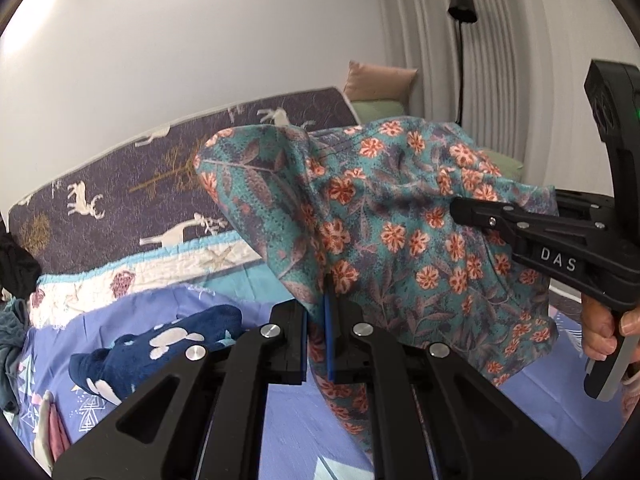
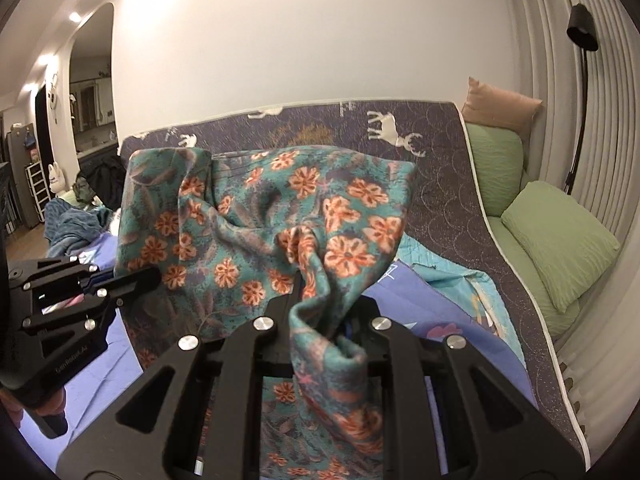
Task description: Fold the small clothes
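Observation:
A teal floral garment (image 1: 400, 216) with orange flowers hangs in the air above the bed. My left gripper (image 1: 320, 308) is shut on its lower left edge. My right gripper (image 1: 460, 206) comes in from the right and is shut on the cloth's right side. In the right wrist view the same garment (image 2: 260, 216) bunches between the right gripper's jaws (image 2: 320, 304), and the left gripper (image 2: 148, 276) pinches its left edge. The cloth is stretched loosely between the two grippers, with folds hiding the fingertips.
A lilac bedsheet (image 1: 288, 416) lies below. A navy garment with white shapes (image 1: 160, 344) lies at left. A dark deer-print mattress (image 2: 440, 152) leans against the wall. Green cushions (image 2: 556, 240) and a black floor lamp (image 2: 580, 40) stand at right. Clothes are piled at left (image 2: 76, 224).

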`<action>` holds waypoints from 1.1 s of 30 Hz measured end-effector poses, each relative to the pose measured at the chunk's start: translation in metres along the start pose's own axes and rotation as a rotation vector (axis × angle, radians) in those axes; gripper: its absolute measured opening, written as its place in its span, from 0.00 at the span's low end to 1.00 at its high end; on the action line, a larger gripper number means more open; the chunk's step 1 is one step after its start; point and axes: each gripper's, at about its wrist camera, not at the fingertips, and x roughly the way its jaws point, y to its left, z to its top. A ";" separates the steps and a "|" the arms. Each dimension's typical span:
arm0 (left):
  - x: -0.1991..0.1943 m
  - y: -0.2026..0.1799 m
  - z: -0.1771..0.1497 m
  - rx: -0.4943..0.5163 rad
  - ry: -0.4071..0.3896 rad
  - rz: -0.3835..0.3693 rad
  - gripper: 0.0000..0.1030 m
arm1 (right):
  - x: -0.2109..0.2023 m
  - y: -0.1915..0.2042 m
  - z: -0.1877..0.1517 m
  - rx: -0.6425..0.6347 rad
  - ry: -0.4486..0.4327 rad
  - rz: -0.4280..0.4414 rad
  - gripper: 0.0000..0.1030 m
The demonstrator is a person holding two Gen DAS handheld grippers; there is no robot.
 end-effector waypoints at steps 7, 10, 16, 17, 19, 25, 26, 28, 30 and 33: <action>0.102 0.016 -0.017 0.036 0.099 0.188 0.38 | 0.100 -0.010 -0.005 0.052 0.138 -0.125 0.47; 0.133 0.028 -0.038 0.076 0.156 0.283 0.47 | 0.132 -0.020 -0.019 0.135 0.179 -0.268 0.62; 0.133 0.028 -0.090 0.109 0.234 0.180 0.47 | 0.145 -0.014 -0.082 0.122 0.276 -0.118 0.59; 0.133 0.024 -0.096 0.125 0.248 0.174 0.48 | 0.148 -0.012 -0.097 0.106 0.307 -0.115 0.59; 0.131 0.013 -0.115 0.156 0.276 0.141 0.49 | 0.149 -0.009 -0.118 0.095 0.359 -0.126 0.59; 0.116 -0.009 -0.148 0.258 0.278 0.186 0.49 | 0.129 -0.004 -0.164 0.085 0.396 -0.148 0.59; 0.111 -0.008 -0.149 0.253 0.284 0.180 0.49 | 0.122 -0.004 -0.166 0.093 0.389 -0.149 0.59; 0.095 -0.004 -0.147 0.222 0.279 0.143 0.49 | 0.104 -0.003 -0.168 0.123 0.377 -0.151 0.59; 0.069 -0.001 -0.142 0.187 0.243 0.121 0.54 | 0.082 -0.001 -0.168 0.153 0.354 -0.119 0.59; 0.023 -0.002 -0.135 0.140 0.158 0.101 0.63 | 0.036 0.012 -0.165 0.125 0.290 -0.140 0.59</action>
